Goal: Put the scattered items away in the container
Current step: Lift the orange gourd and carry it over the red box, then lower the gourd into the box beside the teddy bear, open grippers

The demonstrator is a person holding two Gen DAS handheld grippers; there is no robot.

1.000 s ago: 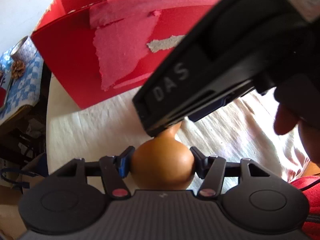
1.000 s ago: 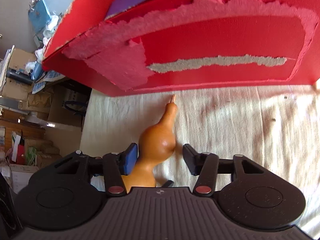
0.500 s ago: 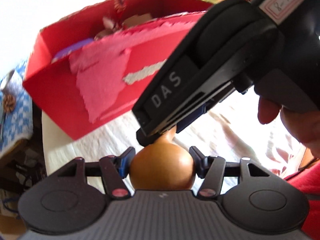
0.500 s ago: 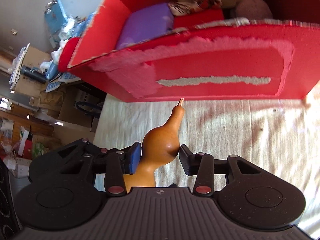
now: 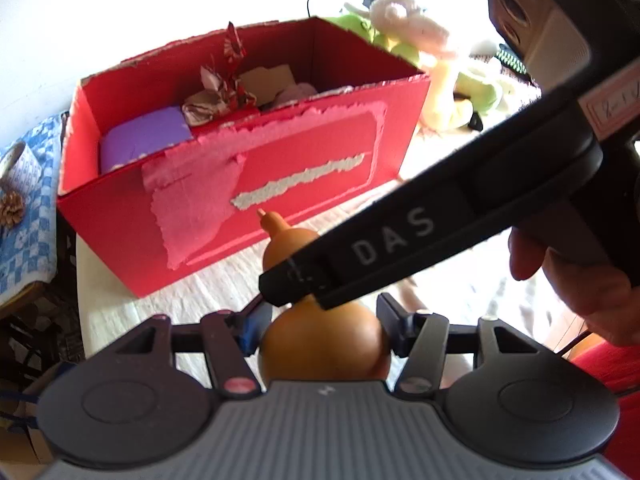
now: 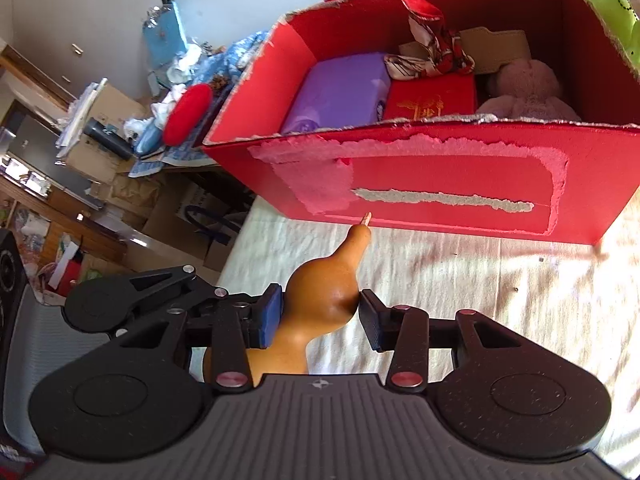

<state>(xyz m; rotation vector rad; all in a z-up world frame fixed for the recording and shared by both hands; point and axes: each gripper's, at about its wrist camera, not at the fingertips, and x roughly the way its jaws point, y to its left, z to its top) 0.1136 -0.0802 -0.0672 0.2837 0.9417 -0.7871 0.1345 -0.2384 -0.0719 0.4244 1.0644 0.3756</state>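
Note:
Both grippers hold one orange-brown gourd, lifted above the white cloth in front of the red cardboard box (image 5: 280, 176). My left gripper (image 5: 318, 322) is shut on the gourd's (image 5: 324, 344) big lower bulb. My right gripper (image 6: 320, 316) is shut on the gourd's (image 6: 324, 292) upper bulb, and its neck points at the box's (image 6: 440, 164) front wall. The right gripper's body crosses the left wrist view. The box holds a purple pack (image 6: 340, 92), a red packet (image 6: 432, 100), a patterned scarf (image 6: 432, 56) and a pink plush (image 6: 524, 92).
Green and cream plush toys (image 5: 424, 48) lie behind the box on the right. A blue checked cloth with a pine cone (image 5: 10, 208) lies on a side table at left. The room left of the table is full of clutter (image 6: 120, 128).
Both grippers have risen with the gourd. The box's open top and its contents have come into view, where before mostly its front wall showed.

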